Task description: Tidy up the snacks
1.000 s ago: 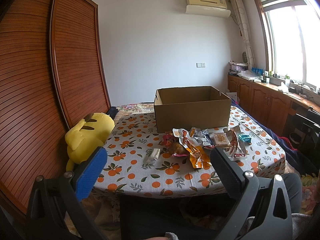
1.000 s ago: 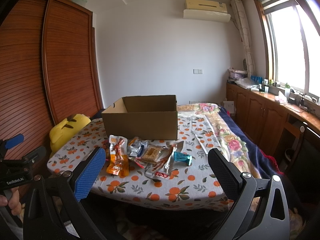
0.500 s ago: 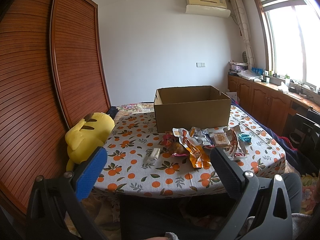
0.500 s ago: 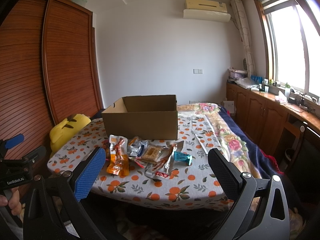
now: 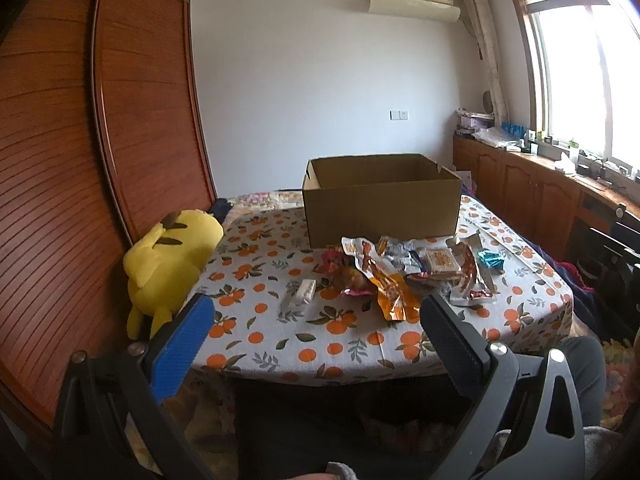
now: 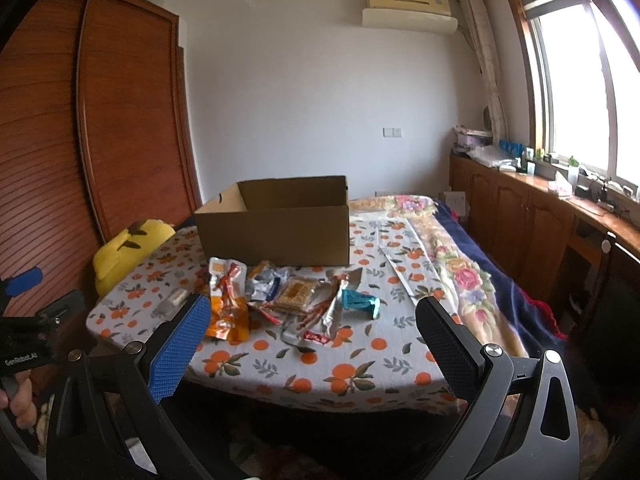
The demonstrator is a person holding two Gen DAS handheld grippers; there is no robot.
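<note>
Snacks (image 5: 404, 268) heaped before one cardboard box (image 5: 380, 208); both tongs (image 5: 316, 320) (image 6: 312, 324) wide, empty.

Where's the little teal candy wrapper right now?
The teal wrapper lies on the orange-print tablecloth at the right end of the snack pile, beside the long silver packet, in front of the cardboard box.

Sunlit window (image 6: 576, 92) over wooden cabinets (image 6: 520, 216); white wall (image 6: 320, 100), wooden wardrobe (image 6: 100, 128).
</note>
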